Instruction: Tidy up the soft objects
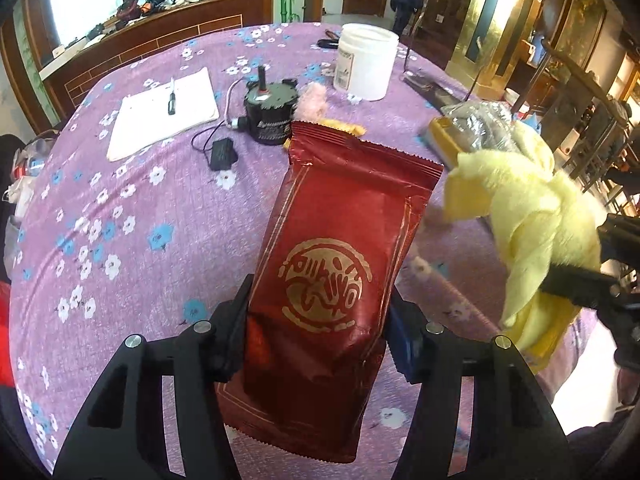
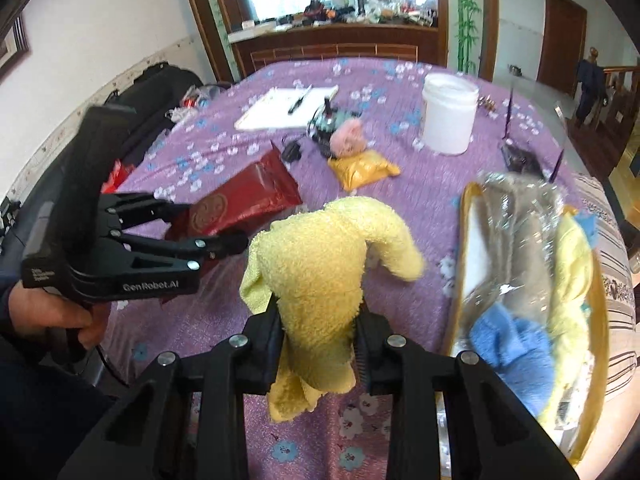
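Note:
My left gripper point(image 1: 318, 320) is shut on a dark red foil pouch point(image 1: 340, 248) with a gold emblem and holds it above the purple floral tablecloth point(image 1: 140, 208). The pouch also shows in the right wrist view point(image 2: 248, 196), held by the left gripper point(image 2: 224, 232). My right gripper point(image 2: 318, 328) is shut on a yellow towel point(image 2: 320, 256), lifted off the table; the towel also shows in the left wrist view point(image 1: 532, 216). A yellow-rimmed basket point(image 2: 464, 216) at the right holds a blue cloth point(image 2: 508, 340), a yellow cloth and clear plastic wrap.
On the table stand a white plastic jar point(image 2: 450, 112), a pink fluffy item point(image 2: 348, 140), a yellow pouch point(image 2: 362, 168), a black motor with a cable point(image 1: 272, 108), and a white pad with a pen point(image 1: 164, 112). A wooden counter lies behind.

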### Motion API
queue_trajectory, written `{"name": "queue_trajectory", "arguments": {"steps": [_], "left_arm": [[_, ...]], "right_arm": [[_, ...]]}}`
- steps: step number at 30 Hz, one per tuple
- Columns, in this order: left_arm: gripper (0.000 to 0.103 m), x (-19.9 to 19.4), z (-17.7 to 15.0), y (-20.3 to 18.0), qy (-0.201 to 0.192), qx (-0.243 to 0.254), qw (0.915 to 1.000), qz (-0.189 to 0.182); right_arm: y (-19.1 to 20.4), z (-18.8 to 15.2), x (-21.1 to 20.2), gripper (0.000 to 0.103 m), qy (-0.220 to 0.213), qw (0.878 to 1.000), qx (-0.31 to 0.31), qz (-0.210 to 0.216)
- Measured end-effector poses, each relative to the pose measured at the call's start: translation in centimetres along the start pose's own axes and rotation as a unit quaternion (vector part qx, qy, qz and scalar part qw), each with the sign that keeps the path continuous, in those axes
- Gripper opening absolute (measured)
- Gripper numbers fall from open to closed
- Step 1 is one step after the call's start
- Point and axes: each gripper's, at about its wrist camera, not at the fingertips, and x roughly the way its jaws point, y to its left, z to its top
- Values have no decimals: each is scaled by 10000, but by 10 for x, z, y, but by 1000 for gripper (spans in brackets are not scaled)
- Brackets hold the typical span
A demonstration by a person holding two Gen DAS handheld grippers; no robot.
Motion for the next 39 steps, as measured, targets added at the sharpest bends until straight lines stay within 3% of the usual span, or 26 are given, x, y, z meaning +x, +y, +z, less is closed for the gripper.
{"name": "queue_trajectory", "arguments": {"steps": [14,25,39], "left_arm": [[58,-20,43,-51,-245,503,9973,-476],[58,-23,73,-117,-411,1045,9911,-716],[58,-11,89,-181,-491,1496,9843,-796]], "right_arm": [[-44,-2,-68,30,-613,9963,456,-385],[-85,-17,-94,30,-715,9914,731,-819],[-128,-27,-107,30,-707,9877,1026,-945]]}}
